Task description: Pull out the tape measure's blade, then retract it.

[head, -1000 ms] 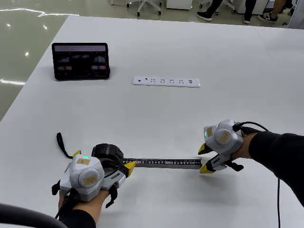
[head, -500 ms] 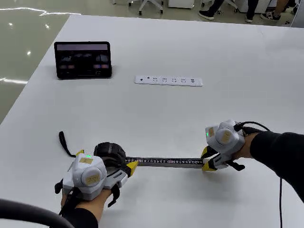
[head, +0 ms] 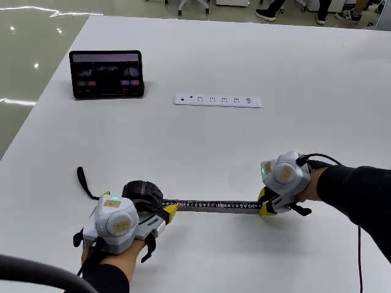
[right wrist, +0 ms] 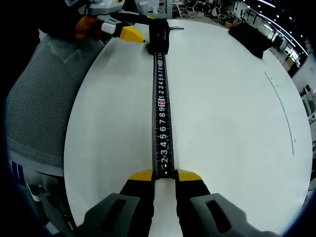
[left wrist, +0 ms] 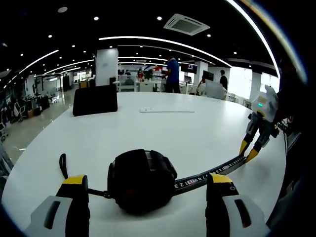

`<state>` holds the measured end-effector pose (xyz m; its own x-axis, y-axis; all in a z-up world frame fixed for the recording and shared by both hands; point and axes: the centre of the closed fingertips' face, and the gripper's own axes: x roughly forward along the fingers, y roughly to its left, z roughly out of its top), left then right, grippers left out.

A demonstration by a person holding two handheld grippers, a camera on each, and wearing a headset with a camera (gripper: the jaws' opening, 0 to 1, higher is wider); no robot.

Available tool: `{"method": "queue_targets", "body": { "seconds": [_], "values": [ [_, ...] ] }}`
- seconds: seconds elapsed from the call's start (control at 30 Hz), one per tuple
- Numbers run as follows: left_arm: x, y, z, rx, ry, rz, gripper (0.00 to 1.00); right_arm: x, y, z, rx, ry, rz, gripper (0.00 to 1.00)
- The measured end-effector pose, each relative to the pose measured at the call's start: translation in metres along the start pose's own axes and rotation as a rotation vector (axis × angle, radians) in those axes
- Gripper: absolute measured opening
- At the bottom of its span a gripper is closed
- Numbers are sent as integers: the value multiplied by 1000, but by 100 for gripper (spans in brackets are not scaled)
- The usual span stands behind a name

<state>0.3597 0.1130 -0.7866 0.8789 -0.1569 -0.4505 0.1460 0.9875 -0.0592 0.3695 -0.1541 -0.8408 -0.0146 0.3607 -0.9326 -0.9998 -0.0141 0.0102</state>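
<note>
A black tape measure case (head: 143,194) lies on the white table (head: 201,152) near its front left. My left gripper (head: 135,203) straddles the case, open, with a gap on each side of the case (left wrist: 142,180) in the left gripper view. The blade (head: 214,206) is drawn out to the right, flat on the table. My right gripper (head: 263,203) is shut on the blade's end; in the right gripper view its yellow tips (right wrist: 164,175) pinch the blade (right wrist: 162,113), which runs straight up to the case (right wrist: 159,37).
A dark tablet (head: 107,74) stands at the back left and a white power strip (head: 217,101) lies behind the blade. The case's black wrist strap (head: 82,180) trails to the left. The table's left edge drops to a shiny floor.
The right gripper's jaws have drawn closer together on the blade's end. The length of blade showing is about the same, and the left gripper and case hold their place.
</note>
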Motion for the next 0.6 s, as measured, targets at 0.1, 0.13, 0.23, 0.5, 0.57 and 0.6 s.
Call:
{"method": "queue_targets", "body": {
  "seconds": [0.1,0.13,0.23,0.5,0.57,0.6],
  "values": [
    [2,3,-1,-20,11,5,93,1,0,1,18,31,-11,11],
    [3,3,-1,-22,12,5,92,1,0,2,10,48,-9,11],
    [8,4,-4,-37,21,4,91,2,-1,2,3,78,1,11],
    [19,5,-3,-84,41,17,80,2,-2,0,57,104,-17,11],
    [23,8,-2,-92,42,26,76,2,-2,0,44,112,-18,11],
    [24,9,-1,-92,42,30,74,2,-2,0,43,114,-17,11]
  ]
}}
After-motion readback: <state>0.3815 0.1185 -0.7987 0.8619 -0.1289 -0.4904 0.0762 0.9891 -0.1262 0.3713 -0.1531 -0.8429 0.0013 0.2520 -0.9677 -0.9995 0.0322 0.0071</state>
